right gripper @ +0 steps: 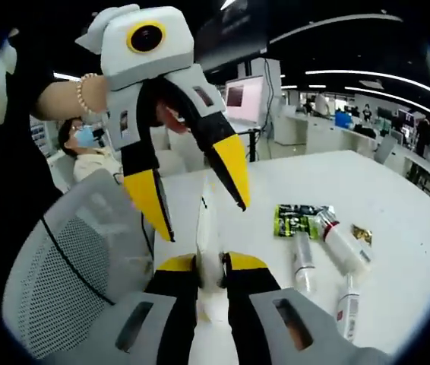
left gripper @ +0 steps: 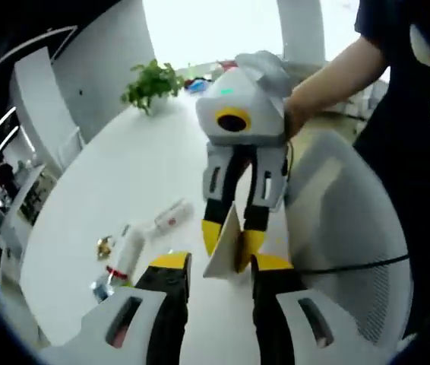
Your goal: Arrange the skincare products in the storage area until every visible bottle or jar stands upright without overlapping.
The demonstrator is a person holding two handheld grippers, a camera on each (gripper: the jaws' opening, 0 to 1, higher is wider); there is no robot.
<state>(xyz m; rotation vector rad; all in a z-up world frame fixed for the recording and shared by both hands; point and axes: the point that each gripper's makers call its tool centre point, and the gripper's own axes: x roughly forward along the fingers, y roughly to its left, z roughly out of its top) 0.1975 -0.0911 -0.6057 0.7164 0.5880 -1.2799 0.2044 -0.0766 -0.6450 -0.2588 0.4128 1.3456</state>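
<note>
Tube (right gripper: 206, 228) sits pinched upright between our right gripper's (right gripper: 209, 262) fingers, long axis along them; our left gripper (right gripper: 200, 199) hangs spread just above it, nearer than the table's (right gripper: 397, 198) bottles (right gripper: 343, 242).

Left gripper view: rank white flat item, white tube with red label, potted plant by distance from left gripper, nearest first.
From the left gripper:
1. White flat item, just ahead of the jaws, clamped by the right gripper.
2. White tube with red label, lying on the table to the left.
3. Potted plant, at the table's far end.
</note>
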